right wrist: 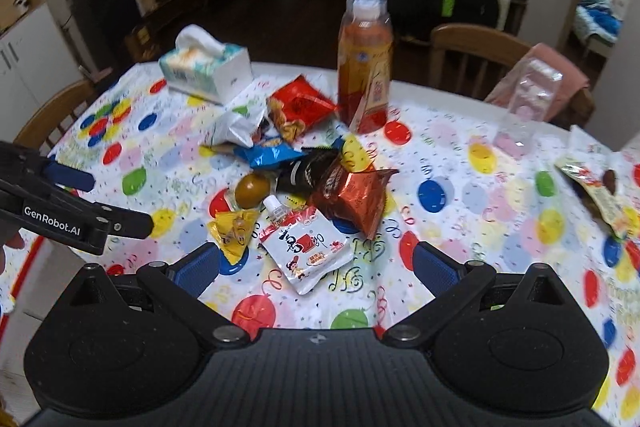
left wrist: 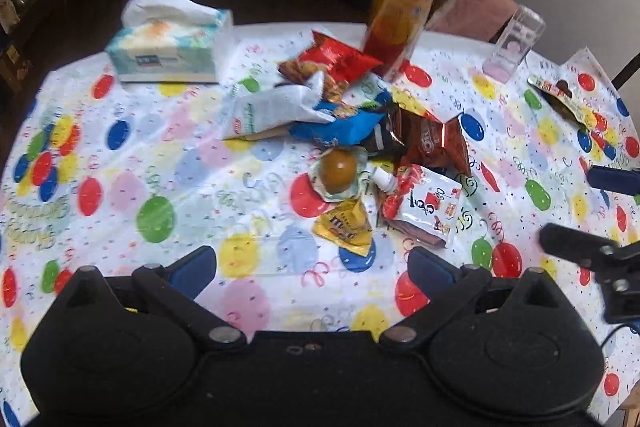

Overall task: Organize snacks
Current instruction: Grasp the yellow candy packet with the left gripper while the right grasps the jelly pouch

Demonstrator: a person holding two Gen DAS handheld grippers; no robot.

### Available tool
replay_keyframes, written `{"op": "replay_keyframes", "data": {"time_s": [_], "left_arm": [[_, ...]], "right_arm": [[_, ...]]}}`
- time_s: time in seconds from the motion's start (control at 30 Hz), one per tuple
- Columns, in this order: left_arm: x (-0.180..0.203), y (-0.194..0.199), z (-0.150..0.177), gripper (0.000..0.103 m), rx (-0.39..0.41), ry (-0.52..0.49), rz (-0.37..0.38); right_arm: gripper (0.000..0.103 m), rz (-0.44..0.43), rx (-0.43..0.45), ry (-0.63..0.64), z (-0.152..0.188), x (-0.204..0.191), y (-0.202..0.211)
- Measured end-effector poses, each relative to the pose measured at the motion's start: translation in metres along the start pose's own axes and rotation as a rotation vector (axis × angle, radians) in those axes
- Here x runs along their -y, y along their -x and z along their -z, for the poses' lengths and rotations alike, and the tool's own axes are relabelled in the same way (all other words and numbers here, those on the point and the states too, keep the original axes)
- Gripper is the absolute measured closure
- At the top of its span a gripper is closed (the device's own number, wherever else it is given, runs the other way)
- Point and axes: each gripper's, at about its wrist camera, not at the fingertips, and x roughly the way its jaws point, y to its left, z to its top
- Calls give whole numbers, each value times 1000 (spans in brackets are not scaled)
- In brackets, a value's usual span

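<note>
Holding left gripper and right gripper released above bare worktop, we see the snack pile mid-cloth, edges far.

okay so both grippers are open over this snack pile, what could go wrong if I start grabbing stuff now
1. The tall orange drink bottle stands upright right behind the pile; tugging the red snack bag beside its base could tip it.
2. The packets overlap, so closing the right gripper on the white spouted pouch may drag the yellow packet or the brown foil bag along.
3. The loose balloon-print tablecloth looks wrinkled and could bunch under the left gripper.
</note>
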Motion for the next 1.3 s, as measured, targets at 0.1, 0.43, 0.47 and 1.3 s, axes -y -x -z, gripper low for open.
{"op": "replay_keyframes", "data": {"time_s": [0.1, 0.43, 0.47, 1.3], "left_arm": [[5, -19, -10, 3, -36, -6, 6], [9, -79, -31, 16, -144, 26, 11], [10, -83, -32, 18, -154, 27, 17], [15, -126, -37, 66, -236, 77, 63]], "right_arm": [[0, -24, -45, 38, -1, 4, -27], [1, -84, -159, 197, -5, -2, -98], [1, -89, -170, 214, -6, -2, -104], [31, -89, -190, 250, -6, -12, -136]]}}
